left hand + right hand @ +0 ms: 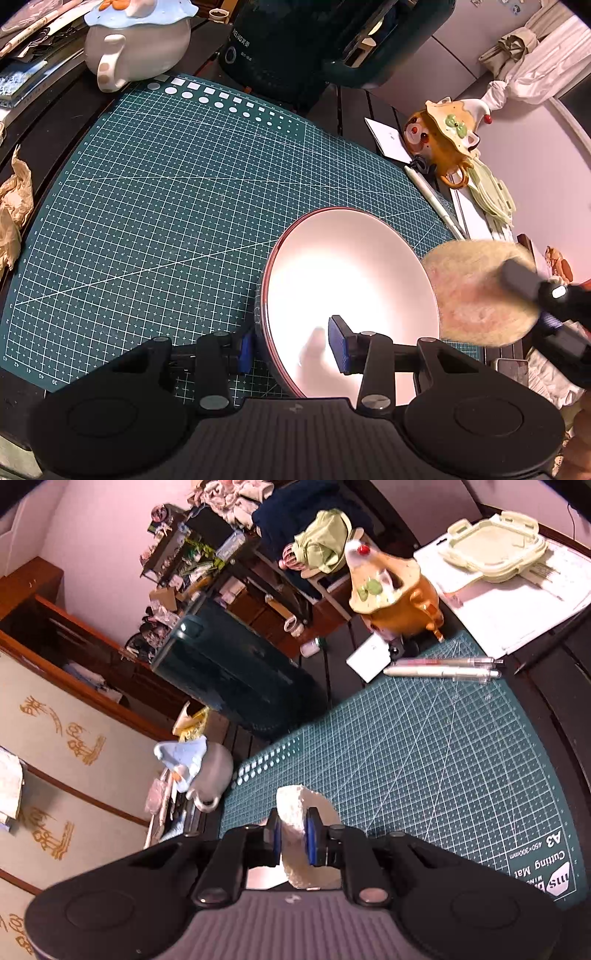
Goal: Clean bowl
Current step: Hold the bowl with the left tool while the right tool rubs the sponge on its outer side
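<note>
- The bowl point(343, 280) is round and wide, white inside, with a thin dark red rim and a dark outer wall. It stands tilted on the green cutting mat point(177, 206), at the mat's near right corner, its glossy inside brightly lit.
- The bowl's near rim sits between two blue pads, one inside and one outside the wall.
- The sponge point(476, 291) is a round, fuzzy, cream pad tinged with pink, held on edge just beside the bowl's right rim; in the right wrist view the sponge point(295, 812) is pinched between blue pads.
</note>
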{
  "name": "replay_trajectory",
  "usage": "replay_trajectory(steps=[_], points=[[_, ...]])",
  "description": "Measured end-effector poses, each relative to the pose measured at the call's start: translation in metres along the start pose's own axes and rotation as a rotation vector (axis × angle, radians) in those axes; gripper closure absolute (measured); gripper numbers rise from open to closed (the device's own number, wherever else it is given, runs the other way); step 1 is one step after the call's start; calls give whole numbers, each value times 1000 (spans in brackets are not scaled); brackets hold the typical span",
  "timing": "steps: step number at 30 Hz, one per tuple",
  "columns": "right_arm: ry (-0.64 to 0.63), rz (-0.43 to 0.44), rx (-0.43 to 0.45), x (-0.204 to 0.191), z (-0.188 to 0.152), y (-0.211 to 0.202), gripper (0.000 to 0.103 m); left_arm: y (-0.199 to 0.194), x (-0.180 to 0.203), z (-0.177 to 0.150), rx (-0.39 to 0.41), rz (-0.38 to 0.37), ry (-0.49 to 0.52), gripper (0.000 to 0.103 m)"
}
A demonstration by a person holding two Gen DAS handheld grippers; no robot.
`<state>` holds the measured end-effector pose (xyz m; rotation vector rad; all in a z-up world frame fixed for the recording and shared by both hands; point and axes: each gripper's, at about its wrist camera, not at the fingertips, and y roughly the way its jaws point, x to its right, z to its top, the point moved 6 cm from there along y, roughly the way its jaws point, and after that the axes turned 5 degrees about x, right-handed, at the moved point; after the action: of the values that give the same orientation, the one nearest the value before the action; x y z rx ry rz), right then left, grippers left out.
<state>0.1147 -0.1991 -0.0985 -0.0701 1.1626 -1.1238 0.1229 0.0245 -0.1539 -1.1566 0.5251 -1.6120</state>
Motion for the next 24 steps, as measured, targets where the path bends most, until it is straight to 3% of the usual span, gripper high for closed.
replay_trajectory(steps=[3, 8, 14, 19, 24], points=[[-1, -34, -30, 4, -5, 8, 91, 1, 0, 2, -2, -3, -4, 63], [13, 37, 40, -6, 9, -15, 91, 1, 0, 2, -3, -2, -2, 63], [4, -26, -25, 3, -4, 6, 91, 1, 0, 3, -2, -1, -2, 63], [10, 37, 42, -7, 9, -17, 91, 3, -3, 3, -3, 0, 0, 63], [-5, -19, -18, 1, -4, 3, 91, 3, 0, 2, -1, 4, 1, 63]])
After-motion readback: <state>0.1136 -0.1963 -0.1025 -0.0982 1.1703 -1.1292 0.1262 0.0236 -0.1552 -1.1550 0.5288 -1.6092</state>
